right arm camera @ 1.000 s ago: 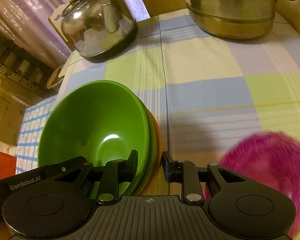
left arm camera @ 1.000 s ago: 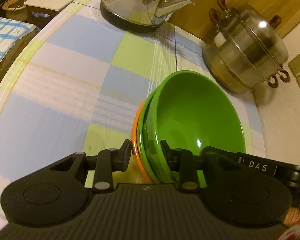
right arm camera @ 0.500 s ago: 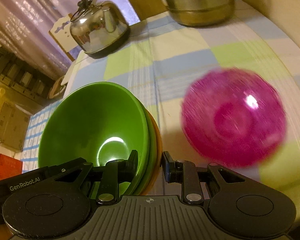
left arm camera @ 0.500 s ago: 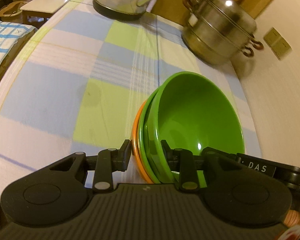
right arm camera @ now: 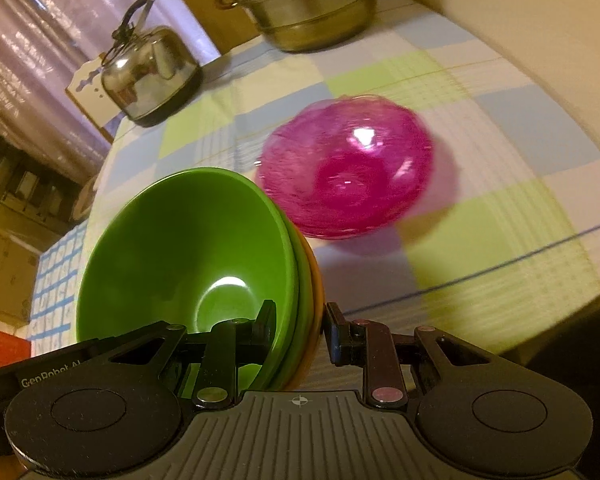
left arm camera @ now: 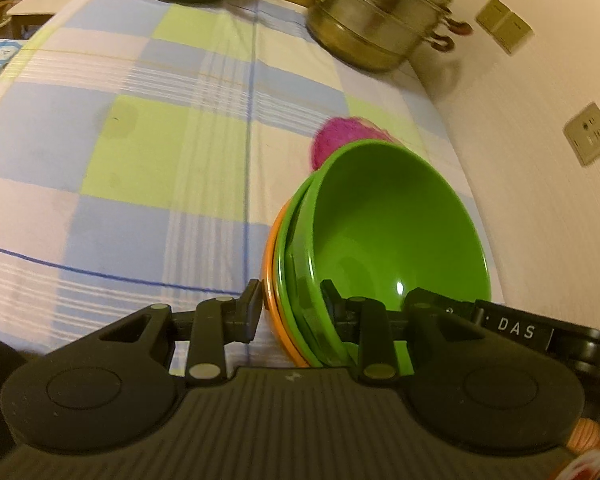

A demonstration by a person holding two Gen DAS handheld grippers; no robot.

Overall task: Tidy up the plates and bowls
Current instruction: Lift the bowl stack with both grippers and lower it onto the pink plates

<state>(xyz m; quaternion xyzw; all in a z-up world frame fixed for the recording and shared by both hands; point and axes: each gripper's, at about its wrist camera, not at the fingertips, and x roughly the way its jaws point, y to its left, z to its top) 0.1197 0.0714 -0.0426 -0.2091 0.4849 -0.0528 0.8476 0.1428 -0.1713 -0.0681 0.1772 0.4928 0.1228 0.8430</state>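
Half the pink bowl hides behind nested bowls.

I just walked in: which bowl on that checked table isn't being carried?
Find the steel steamer pot at the far edge of the checked tablecloth. Nearer, alone on the cloth, sits the pink bowl: see-through, unlike the solid green and orange stack.

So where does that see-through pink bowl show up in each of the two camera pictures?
Left wrist view: only a blurred sliver of the translucent pink glass bowl peeks out at centre right, behind the rim of the stacked green and orange bowls.
Right wrist view: it is in full sight, right of centre on the checked tablecloth, beyond the stack.
Shared landmark: the tiered steel steamer pot at the table's far edge, top of both pictures.
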